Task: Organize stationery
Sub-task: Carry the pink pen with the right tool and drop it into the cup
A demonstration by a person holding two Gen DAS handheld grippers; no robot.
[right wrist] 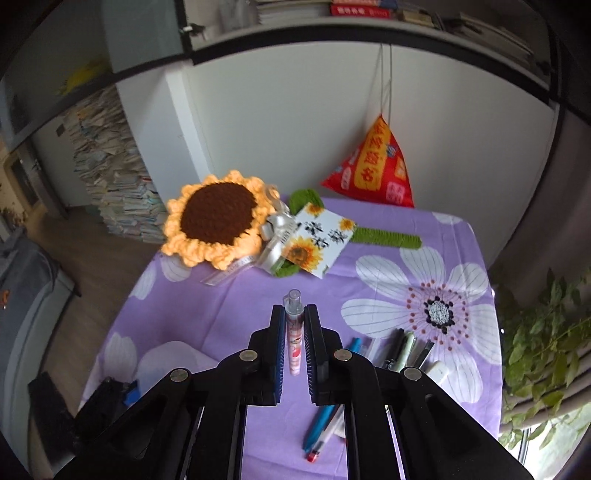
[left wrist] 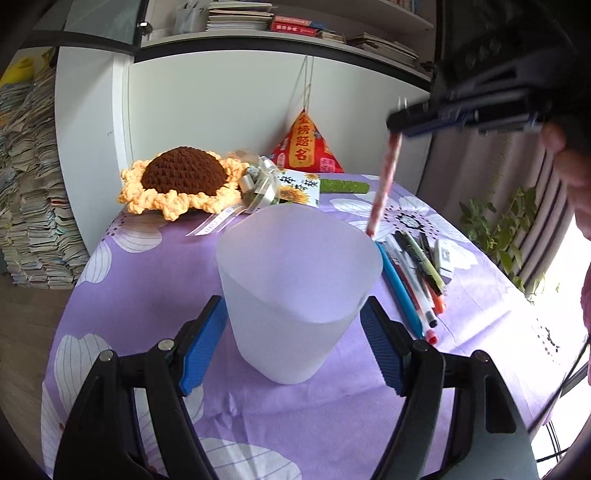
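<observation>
Ahead of the gripper stood a white wall [right wrist: 295, 122], with a shelf of books [left wrist: 280, 18] high above it. Far to the left, tall piles of paper [right wrist: 110, 177] sat on a brown wood floor [right wrist: 85, 258]. The table [right wrist: 369, 229] wore a purple cloth with big white flowers. To the right, green leaves [right wrist: 546, 332] hung near a bright window [left wrist: 569, 258].
</observation>
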